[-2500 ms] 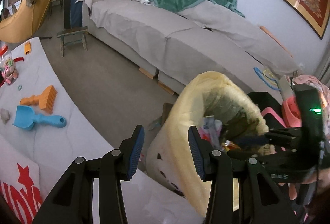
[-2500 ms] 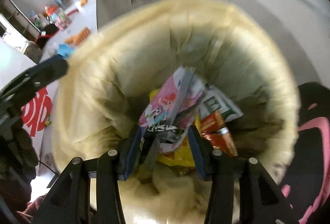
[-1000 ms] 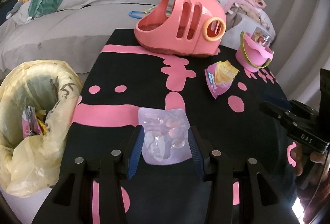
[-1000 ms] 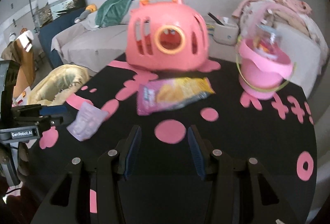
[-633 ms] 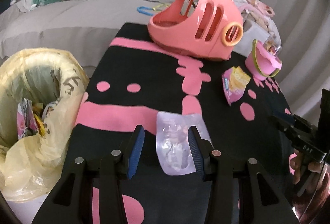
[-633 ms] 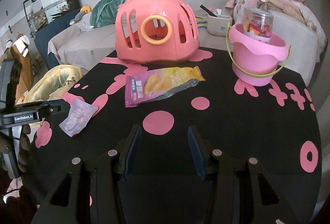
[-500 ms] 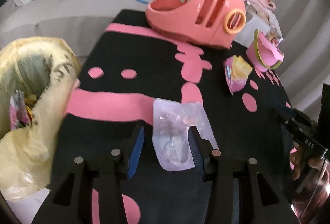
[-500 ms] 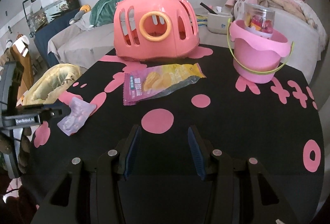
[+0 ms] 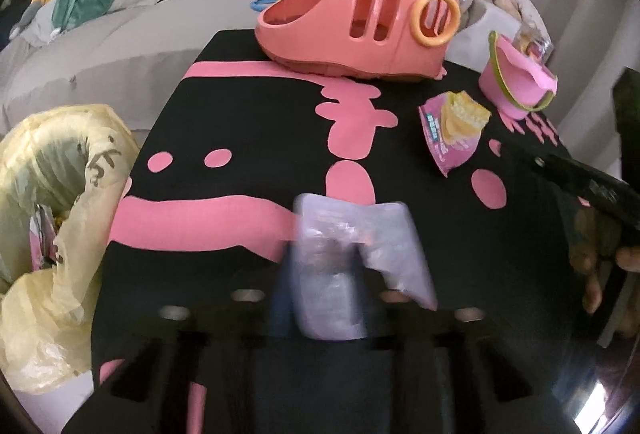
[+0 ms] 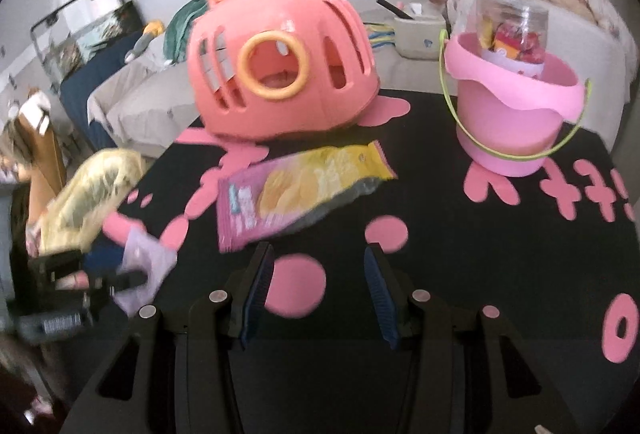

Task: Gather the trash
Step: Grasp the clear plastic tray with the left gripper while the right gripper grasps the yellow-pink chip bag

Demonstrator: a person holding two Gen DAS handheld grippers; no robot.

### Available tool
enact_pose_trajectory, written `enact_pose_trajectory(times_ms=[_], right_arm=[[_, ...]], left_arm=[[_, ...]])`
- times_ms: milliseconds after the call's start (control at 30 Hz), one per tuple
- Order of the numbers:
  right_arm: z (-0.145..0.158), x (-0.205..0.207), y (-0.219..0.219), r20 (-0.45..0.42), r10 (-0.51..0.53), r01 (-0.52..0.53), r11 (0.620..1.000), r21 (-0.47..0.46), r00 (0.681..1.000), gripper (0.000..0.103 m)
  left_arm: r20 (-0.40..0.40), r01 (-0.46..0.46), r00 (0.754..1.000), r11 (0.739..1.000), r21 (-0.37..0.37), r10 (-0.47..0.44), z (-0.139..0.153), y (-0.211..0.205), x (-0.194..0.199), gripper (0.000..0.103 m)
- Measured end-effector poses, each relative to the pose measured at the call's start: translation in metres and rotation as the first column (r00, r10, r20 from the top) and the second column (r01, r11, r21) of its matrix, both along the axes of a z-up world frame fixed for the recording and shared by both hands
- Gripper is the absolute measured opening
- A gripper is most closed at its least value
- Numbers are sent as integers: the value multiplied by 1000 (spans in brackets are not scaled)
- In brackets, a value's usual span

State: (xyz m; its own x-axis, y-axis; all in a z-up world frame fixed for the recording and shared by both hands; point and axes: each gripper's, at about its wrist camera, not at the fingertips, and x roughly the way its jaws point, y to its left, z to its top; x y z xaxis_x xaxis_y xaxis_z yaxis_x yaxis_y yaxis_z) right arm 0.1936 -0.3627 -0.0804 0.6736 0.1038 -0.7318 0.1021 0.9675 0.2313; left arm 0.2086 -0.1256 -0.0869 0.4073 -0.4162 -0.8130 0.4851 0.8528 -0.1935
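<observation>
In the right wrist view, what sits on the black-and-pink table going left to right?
Left hand-held gripper closing on the clear lilac wrapper → pink-and-yellow snack bag → pink bucket. The coral carrier stands behind the snack bag, so its place overlaps.

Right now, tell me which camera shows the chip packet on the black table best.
The right wrist view: the chip packet lies large and unobstructed just ahead of the open right hand-held gripper, its print facing the camera. The left wrist view shows the packet small and foreshortened, off to the right.
</observation>
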Motion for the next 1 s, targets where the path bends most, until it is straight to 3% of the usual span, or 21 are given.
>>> enact_pose_trajectory(times_ms=[100, 367, 533, 733, 800, 833, 900, 967, 1000], right_arm=[[-4, 21, -4, -7, -31, 31, 999, 31, 999, 44], [-17, 51, -11, -24, -135, 136, 989, 58, 991, 47], [-18, 65, 11, -29, -84, 83, 996, -38, 996, 53], [-21, 75, 38, -59, -24, 14, 985, -170, 998, 76], [-21, 79, 40, -71, -16, 3, 983, -184, 997, 77], [-21, 79, 39, -67, -15, 3, 984, -176, 998, 76], [-18, 75, 37, -45, 1, -7, 990, -139, 999, 59], [-15, 70, 34, -37, 33, -36, 996, -83, 999, 29], [-13, 65, 31, -29, 40, -41, 998, -56, 999, 27]], left_arm=[[-18, -15, 1000, 999, -51, 14, 1, 11, 1, 7], [6, -105, 994, 987, -118, 107, 21, 55, 7, 4], [-7, -106, 994, 984, -142, 106, 24, 64, 14, 4], [-27, -103, 995, 987, -120, 100, 15, 59, 16, 4], [-30, -97, 995, 988, -118, 94, 14, 58, 15, 4], [-32, -94, 995, 989, -118, 91, 14, 57, 15, 4], [-38, -90, 996, 989, -116, 86, 12, 55, 15, 4], [-52, -87, 995, 989, -120, 82, 9, 55, 16, 5], [-64, -85, 995, 988, -125, 78, 7, 56, 17, 5]])
